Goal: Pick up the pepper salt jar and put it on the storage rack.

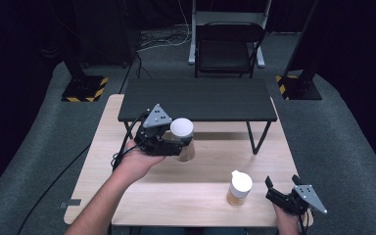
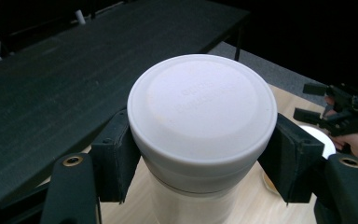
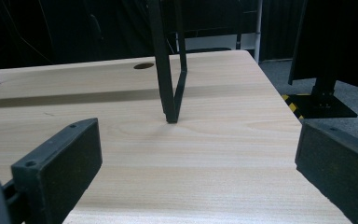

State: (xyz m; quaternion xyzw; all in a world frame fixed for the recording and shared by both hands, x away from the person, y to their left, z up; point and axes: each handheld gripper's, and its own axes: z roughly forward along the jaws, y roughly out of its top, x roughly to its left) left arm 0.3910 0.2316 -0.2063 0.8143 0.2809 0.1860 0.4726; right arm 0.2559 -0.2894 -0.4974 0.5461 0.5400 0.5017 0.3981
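High view, black shelf [image 1: 196,100] beyond held jar [image 1: 183,139]

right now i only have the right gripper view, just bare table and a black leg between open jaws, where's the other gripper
Observer: The left gripper is over the left half of the wooden table, in front of the black shelf.
Operator: holding anything
Observer: Yes, its jaws are shut on a white-lidded jar, gripped just under the lid.
Operator: anything near my gripper
Observer: A second jar with a spouted lid stands on the table just left of the right gripper, apart from it.
Operator: what's in them
Observer: Both look filled with something tan; I cannot tell what.
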